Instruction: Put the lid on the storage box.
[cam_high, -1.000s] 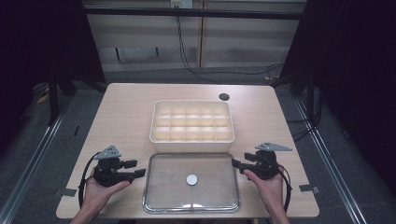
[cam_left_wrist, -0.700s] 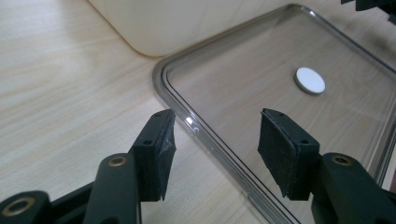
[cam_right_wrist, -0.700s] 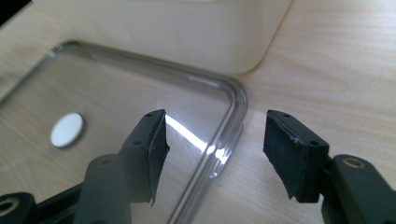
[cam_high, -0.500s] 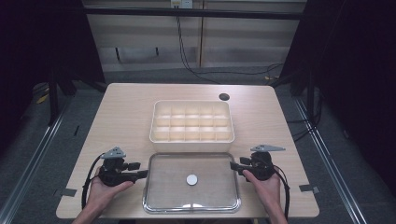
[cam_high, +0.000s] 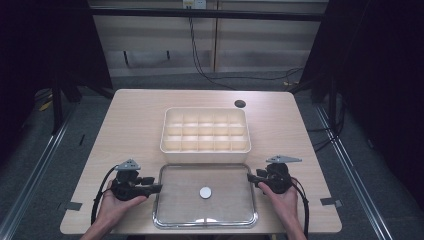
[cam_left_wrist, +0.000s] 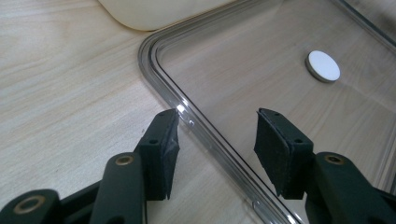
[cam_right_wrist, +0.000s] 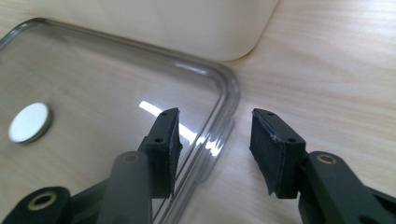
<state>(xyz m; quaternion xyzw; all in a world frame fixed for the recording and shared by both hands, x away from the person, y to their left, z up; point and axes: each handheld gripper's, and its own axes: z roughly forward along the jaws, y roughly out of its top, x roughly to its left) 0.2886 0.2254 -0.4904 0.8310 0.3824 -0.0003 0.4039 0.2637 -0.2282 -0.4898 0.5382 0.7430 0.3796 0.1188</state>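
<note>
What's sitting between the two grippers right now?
The clear lid with a white disc at its middle, flat on the table, high view. The left gripper and right gripper each straddle a side rim, jaws just closing.

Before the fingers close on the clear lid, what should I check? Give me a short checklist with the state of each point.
1. Left gripper straddles the clear lid rim: ok.
2. Right gripper straddles the opposite rim: ok.
3. Pads pressing the rim: not ok; the jaws have just been closing, gaps remain.
4. Compartment box free of the lid: cannot tell; they lie very close.
5. White disc away from the fingers: ok.
</note>
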